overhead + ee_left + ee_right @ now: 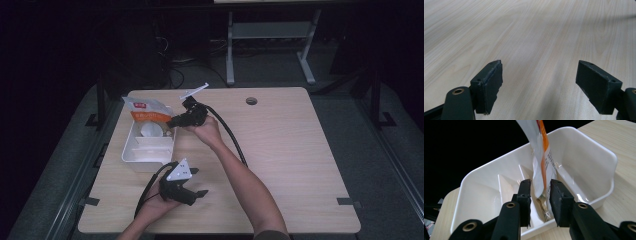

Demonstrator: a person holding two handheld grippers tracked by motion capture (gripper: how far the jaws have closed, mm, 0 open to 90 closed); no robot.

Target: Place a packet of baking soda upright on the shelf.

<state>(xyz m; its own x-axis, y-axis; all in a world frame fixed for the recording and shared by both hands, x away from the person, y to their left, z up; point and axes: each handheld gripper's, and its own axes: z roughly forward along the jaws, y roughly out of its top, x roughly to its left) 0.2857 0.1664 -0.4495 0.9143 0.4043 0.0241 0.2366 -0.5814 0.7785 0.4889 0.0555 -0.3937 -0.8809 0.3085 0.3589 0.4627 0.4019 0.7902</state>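
Pouch (541, 157) is standing on end in the white divided tray (131, 150) at the counter's (280, 150) left side, long axis running up and out of the tray, top leaning toward the far left edge. In the right gripper view its bottom edge is sitting down in a compartment beside a divider; we can't tell if it's touching the floor of it.

We're seeing the right tongs (541, 195) straddling that lower edge, one jaw on each face, closed on the pouch or very nearly. The grip looks thin and low, so we're judging the pouch will swing if lifted.

Left tongs (539, 85) are hanging wide open over bare counter, near edge, just below the tray, holding nothing. Right hand (202, 131) is clearly the nearer one; any next move on the pouch is its job.
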